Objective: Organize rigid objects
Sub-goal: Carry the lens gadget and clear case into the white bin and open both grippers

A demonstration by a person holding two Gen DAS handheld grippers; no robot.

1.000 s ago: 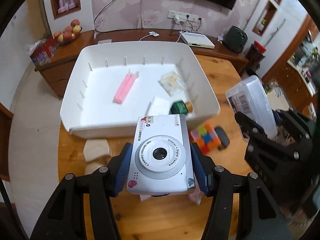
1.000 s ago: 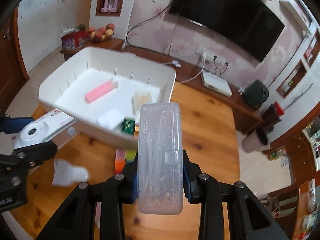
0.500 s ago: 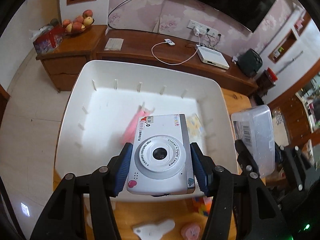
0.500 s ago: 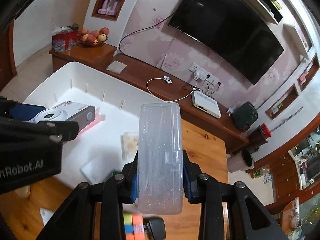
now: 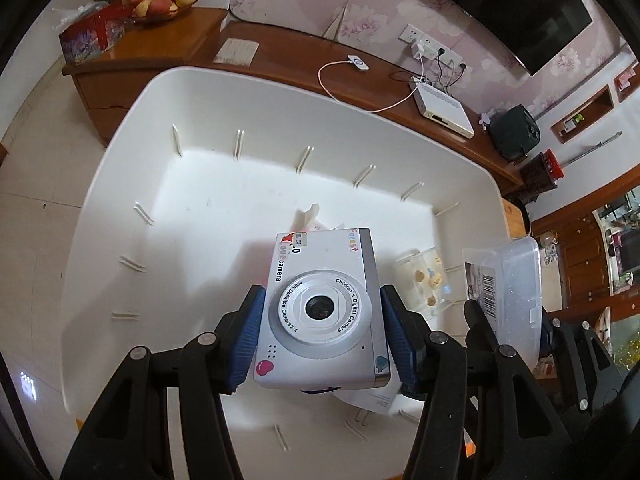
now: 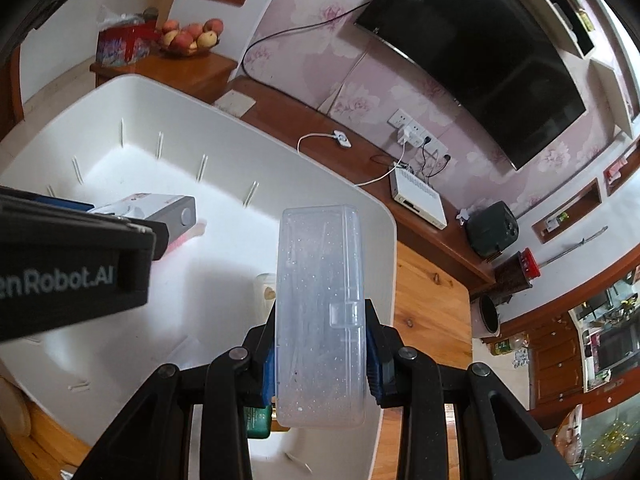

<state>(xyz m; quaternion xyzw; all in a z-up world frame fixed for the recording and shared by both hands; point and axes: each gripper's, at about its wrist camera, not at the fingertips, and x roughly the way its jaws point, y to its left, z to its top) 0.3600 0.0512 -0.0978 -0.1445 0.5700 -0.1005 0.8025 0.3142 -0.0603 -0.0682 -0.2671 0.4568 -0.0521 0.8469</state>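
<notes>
My left gripper (image 5: 322,336) is shut on a white children's digital camera (image 5: 324,304) and holds it over the inside of the large white bin (image 5: 240,112). My right gripper (image 6: 322,352) is shut on a clear glittery plastic case (image 6: 320,312) and holds it above the bin's right part (image 6: 384,240). The case also shows at the right of the left wrist view (image 5: 508,292). The camera and the left gripper show at the left of the right wrist view (image 6: 160,208). A small clear packet (image 5: 428,280) and a white card (image 5: 372,400) lie in the bin.
The bin stands on a wooden table (image 6: 432,292). A green object (image 6: 258,420) lies in the bin under the case. Behind the bin is a low wooden cabinet (image 5: 280,60) with a white router (image 5: 444,108), a cable and a fruit bowl (image 5: 164,0).
Both grippers have moved forward from above the table to over the bin, each keeping its hold. The coloured cube and table items have dropped out of view.
</notes>
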